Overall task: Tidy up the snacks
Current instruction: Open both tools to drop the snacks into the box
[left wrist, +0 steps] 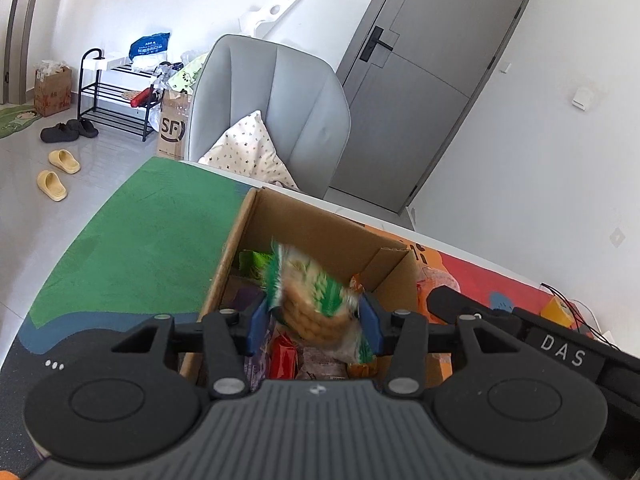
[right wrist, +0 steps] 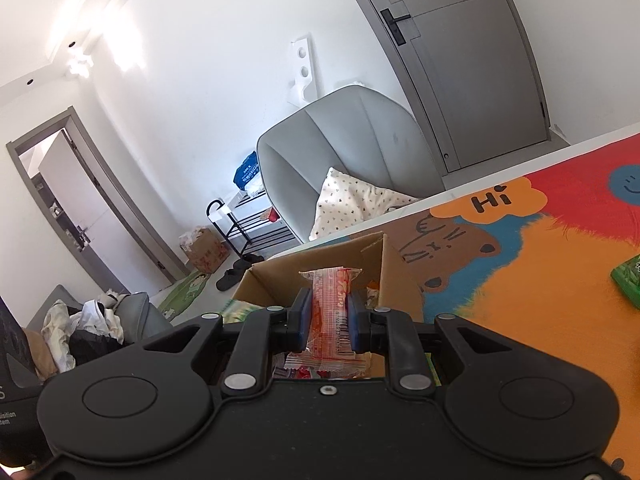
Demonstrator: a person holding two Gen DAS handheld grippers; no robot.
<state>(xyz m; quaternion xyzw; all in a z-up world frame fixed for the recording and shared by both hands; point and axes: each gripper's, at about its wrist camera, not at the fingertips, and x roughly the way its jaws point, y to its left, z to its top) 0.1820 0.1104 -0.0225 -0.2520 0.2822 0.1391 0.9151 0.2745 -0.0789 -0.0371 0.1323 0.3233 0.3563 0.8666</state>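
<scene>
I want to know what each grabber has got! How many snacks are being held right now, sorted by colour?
Green cracker packet, blurred, in the left gripper over the cardboard box: 1
Red-and-white snack packet in the right gripper: 1
Total held: 2

Left gripper (left wrist: 314, 316) holds biscuit packet (left wrist: 310, 300) over cardboard box (left wrist: 304, 220).
</scene>
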